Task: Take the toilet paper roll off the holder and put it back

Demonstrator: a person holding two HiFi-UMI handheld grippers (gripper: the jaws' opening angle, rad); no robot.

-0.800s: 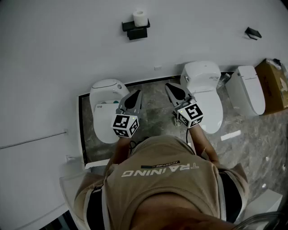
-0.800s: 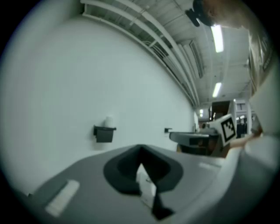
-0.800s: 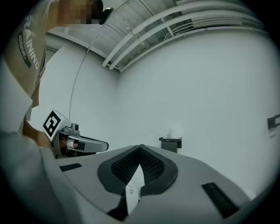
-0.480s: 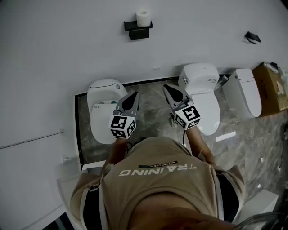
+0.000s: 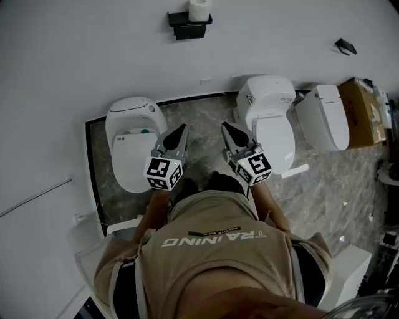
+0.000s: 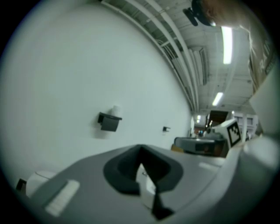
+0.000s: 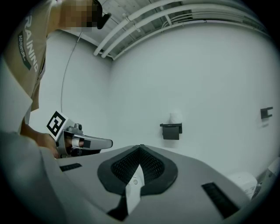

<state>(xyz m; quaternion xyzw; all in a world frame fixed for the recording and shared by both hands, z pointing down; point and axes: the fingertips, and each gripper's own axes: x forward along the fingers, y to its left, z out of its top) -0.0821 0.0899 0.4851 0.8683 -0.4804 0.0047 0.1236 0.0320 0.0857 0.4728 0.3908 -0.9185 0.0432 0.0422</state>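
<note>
Near end: we carry both grippers out front, roughly level and side by side, noses toward the wall. The left gripper point(image 5: 180, 129) has its fingers together with nothing between them. The right gripper point(image 5: 227, 128) is the same, closed and empty. We read this as an approach posture, since nothing is in reach to clamp.

Mid: the left toilet point(image 5: 132, 140) and middle toilet point(image 5: 269, 121) flank the strip of stone floor point(image 5: 206, 134) ahead, which lines us up with the target.

Far: the black holder point(image 5: 189, 25) is on the white wall, above and between the toilets, well apart from both grippers. The toilet paper roll point(image 5: 199, 9) stands on end on top of it. Its long axis is vertical, up the wall, with one flat end down. The core is too small to make out. Removal has not begun, in our judgement.
</note>
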